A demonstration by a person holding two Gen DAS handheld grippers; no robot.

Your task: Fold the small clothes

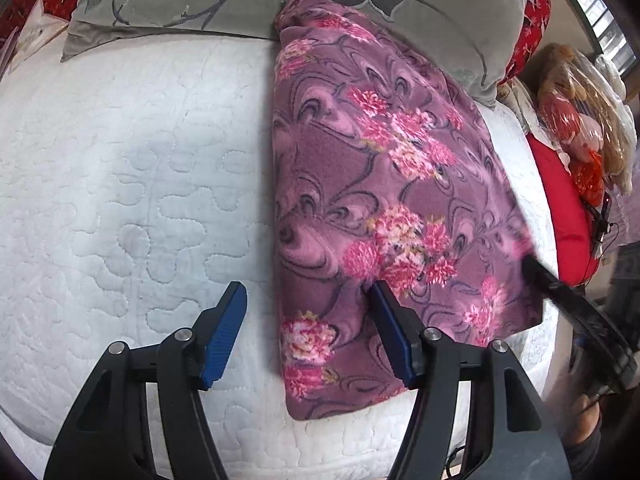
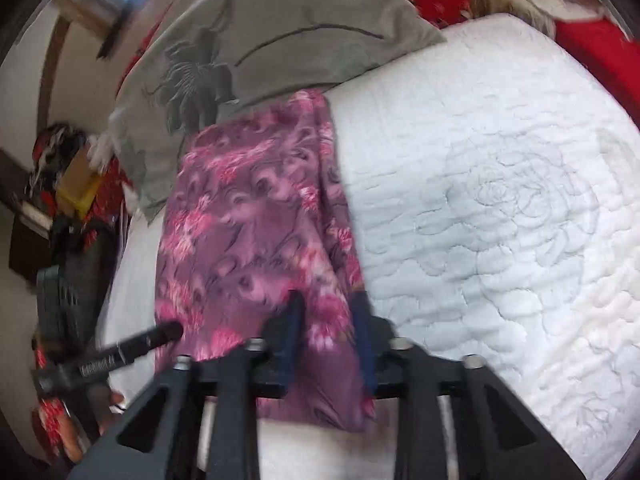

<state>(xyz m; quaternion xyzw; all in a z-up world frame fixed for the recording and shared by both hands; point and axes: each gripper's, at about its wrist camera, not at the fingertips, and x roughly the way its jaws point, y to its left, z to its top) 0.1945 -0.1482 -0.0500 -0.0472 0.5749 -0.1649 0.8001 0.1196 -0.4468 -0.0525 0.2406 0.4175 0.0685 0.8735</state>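
A purple fleece garment with pink flowers (image 1: 360, 184) lies lengthwise on the white quilted mattress (image 1: 120, 160), its far end on a grey pillow. My left gripper (image 1: 308, 312) is open over the garment's near left edge, its right finger on the cloth and its left finger over bare mattress. In the right wrist view the garment (image 2: 248, 216) is blurred. My right gripper (image 2: 326, 312) has its blue fingers close together around a fold at the garment's near right edge. A dark finger of the other gripper shows in each view, the right one (image 1: 560, 288) and the left one (image 2: 160, 336).
A grey flower-print pillow (image 1: 440, 12) lies at the head of the mattress. Red cushions and bagged items (image 1: 580, 120) pile up beside the bed on the right. A dark crate (image 2: 60, 300) and clutter stand on the floor on that side.
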